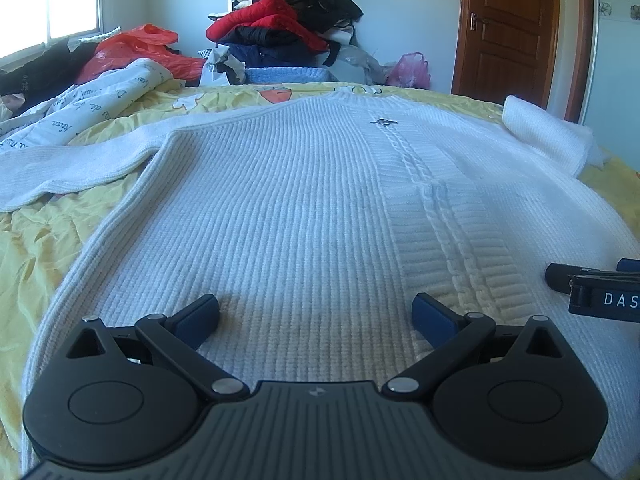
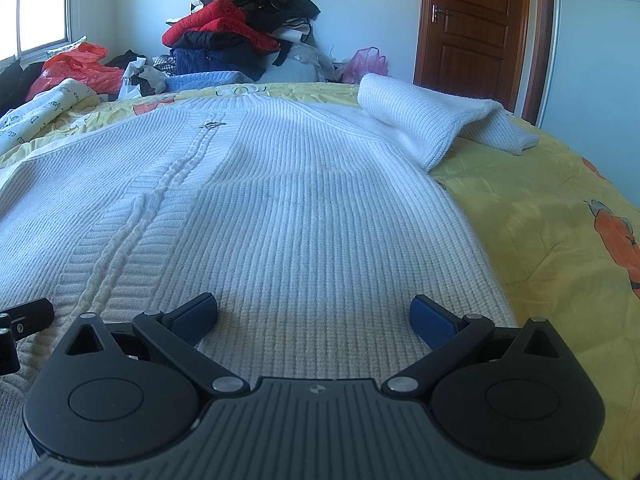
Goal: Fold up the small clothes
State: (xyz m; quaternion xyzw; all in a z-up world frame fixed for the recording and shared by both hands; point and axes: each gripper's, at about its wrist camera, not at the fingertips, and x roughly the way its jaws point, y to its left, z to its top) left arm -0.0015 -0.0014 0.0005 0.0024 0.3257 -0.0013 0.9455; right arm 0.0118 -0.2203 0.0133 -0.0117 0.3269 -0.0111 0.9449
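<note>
We hold the left gripper low and level, jaws spread wide, blue fingertips well apart. Our right gripper sits beside it, same pose, also spread wide, nothing between the pads.

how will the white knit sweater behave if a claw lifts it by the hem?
Likely floppy: the white knit sweater lies flat, its sleeve slumped over itself. The thick ribbing suggests it is fairly heavy, so it would probably sag and stretch. The texture should grip, not slip, in the open right claw.
</note>
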